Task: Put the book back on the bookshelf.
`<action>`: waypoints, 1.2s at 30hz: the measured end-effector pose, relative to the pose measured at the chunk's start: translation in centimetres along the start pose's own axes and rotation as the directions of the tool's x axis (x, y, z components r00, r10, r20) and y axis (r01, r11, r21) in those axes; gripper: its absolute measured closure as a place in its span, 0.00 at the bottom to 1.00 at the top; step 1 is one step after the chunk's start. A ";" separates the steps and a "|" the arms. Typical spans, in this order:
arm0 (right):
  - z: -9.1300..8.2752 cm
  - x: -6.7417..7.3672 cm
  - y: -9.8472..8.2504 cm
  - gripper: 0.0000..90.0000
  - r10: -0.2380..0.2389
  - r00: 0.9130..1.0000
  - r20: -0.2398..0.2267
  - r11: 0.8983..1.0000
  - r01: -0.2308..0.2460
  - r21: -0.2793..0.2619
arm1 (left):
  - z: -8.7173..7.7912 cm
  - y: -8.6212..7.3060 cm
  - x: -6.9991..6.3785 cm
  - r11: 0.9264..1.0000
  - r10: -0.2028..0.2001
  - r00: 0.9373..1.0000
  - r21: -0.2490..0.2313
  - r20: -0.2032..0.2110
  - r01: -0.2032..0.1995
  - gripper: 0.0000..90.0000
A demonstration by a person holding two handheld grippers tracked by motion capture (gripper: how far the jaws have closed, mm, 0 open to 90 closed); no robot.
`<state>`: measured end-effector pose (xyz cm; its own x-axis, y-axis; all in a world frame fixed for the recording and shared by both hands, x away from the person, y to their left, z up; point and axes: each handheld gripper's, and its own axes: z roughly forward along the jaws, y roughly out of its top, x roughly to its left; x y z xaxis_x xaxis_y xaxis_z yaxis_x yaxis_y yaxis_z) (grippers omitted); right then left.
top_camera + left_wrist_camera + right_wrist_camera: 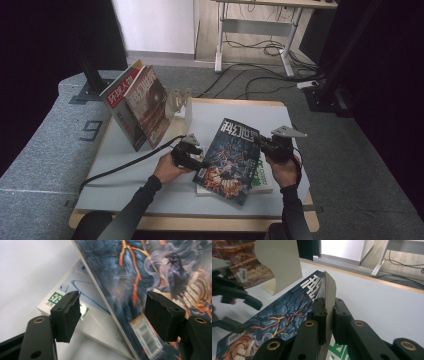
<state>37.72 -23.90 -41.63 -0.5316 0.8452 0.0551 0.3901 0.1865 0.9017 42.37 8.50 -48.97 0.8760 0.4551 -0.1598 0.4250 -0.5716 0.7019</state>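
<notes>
Overhead, the dark magazine (231, 161) tilts above a white book (262, 175) on the bench (125, 165), right gripper (263, 143) pinching its far edge, likely for the bookend (181, 104) where two magazines (137, 102) lean. Left gripper (112, 312): fingers wide, straddling the spine edge, not pressing. Right gripper view: fingers (320, 315) clamped on the page edge.

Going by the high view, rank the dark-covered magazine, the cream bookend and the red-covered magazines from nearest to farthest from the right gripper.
1. Dark-covered magazine, clamped in the right gripper.
2. Cream bookend, back-left of it on the table.
3. Red-covered magazines, farthest left, leaning against the bookend.
</notes>
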 end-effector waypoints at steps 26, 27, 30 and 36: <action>-0.5 1.1 2.0 0.90 -0.002 0.995 -0.095 0.999 -0.001 -0.036 | 0.3 1.6 0.9 0.996 -0.091 0.979 0.022 0.181 0.089 0.55; -0.6 1.1 2.1 0.90 -0.002 0.995 -0.096 0.999 -0.002 -0.038 | 0.0 1.7 0.9 0.997 -0.082 0.980 0.012 0.183 0.081 0.58; -0.9 1.0 2.6 0.90 0.000 0.995 -0.097 0.999 -0.004 -0.043 | -0.6 2.0 0.8 0.997 -0.073 0.980 -0.015 0.185 0.077 0.66; -1.3 0.8 3.5 0.90 0.004 0.995 -0.100 0.998 -0.010 -0.056 | -1.6 2.3 0.5 0.995 -0.053 0.984 -0.080 0.171 0.067 0.76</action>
<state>37.70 -23.25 -37.83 -0.6025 0.7916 0.1017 0.3526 0.1497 0.9237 43.42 8.52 -46.27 0.8784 0.3614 -0.3127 0.4632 -0.4832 0.7429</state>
